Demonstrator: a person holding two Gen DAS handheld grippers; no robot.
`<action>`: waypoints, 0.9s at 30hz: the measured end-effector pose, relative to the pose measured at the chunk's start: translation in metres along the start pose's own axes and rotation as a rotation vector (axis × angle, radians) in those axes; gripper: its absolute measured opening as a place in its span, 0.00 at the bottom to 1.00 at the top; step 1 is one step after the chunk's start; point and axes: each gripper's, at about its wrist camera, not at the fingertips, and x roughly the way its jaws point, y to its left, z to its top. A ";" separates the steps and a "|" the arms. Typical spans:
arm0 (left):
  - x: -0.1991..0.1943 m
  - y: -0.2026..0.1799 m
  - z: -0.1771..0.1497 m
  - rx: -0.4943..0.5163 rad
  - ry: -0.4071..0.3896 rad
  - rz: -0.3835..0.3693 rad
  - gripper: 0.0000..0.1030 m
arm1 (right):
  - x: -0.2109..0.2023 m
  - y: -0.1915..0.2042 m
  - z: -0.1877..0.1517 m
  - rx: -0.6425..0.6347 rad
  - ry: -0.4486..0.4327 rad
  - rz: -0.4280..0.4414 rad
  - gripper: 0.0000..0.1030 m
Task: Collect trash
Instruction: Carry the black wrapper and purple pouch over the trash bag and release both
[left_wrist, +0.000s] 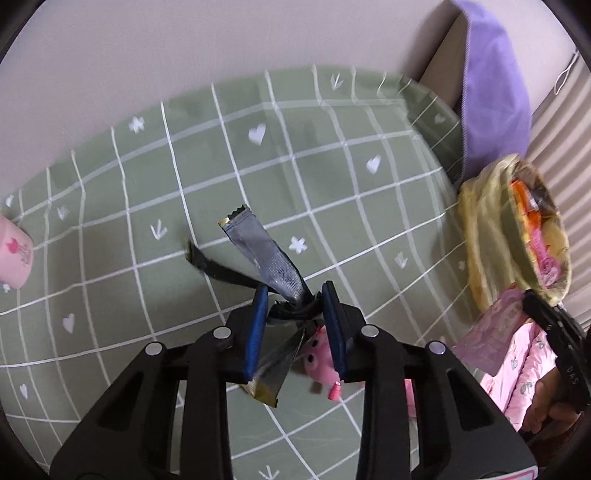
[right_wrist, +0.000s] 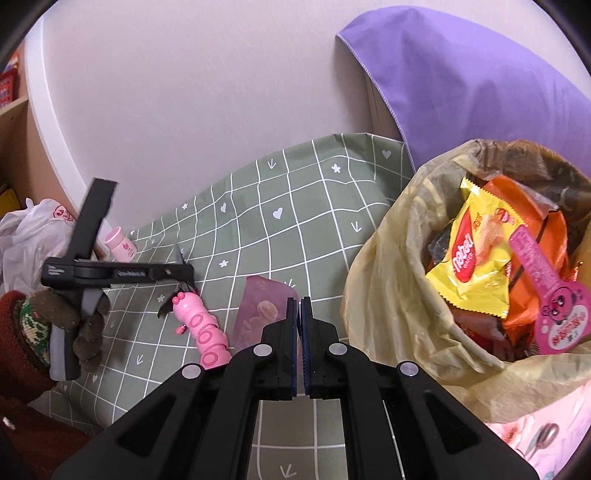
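Observation:
Several crumpled dark and silver stick wrappers (left_wrist: 266, 251) are bunched between the blue pads of my left gripper (left_wrist: 294, 291), which presses on them just above the green checked cloth (left_wrist: 147, 184). One silver wrapper sticks up and away from the jaws. A pink caterpillar toy (left_wrist: 321, 354) lies under the jaws. In the right wrist view my right gripper (right_wrist: 298, 306) is shut and empty, hanging over the cloth beside the trash bin (right_wrist: 388, 295), which is lined with a yellow bag. My left gripper (right_wrist: 177, 284) appears there by the toy (right_wrist: 201, 328).
The bin holds yellow, orange and pink wrappers (right_wrist: 476, 254). A pink-purple packet (right_wrist: 258, 314) lies ahead of the right jaws. A small pink bottle (right_wrist: 120, 243) stands at the cloth's far left, by a white plastic bag (right_wrist: 26, 236). A purple pillow (right_wrist: 461, 81) leans behind the bin.

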 end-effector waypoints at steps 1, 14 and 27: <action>-0.009 -0.003 0.002 0.003 -0.026 -0.002 0.28 | -0.002 0.001 0.001 -0.006 0.000 -0.004 0.05; -0.104 -0.051 0.020 0.110 -0.274 -0.118 0.28 | -0.069 0.009 0.044 -0.111 -0.131 -0.080 0.05; -0.101 -0.173 0.068 0.269 -0.277 -0.445 0.28 | -0.145 -0.078 0.071 -0.026 -0.216 -0.358 0.05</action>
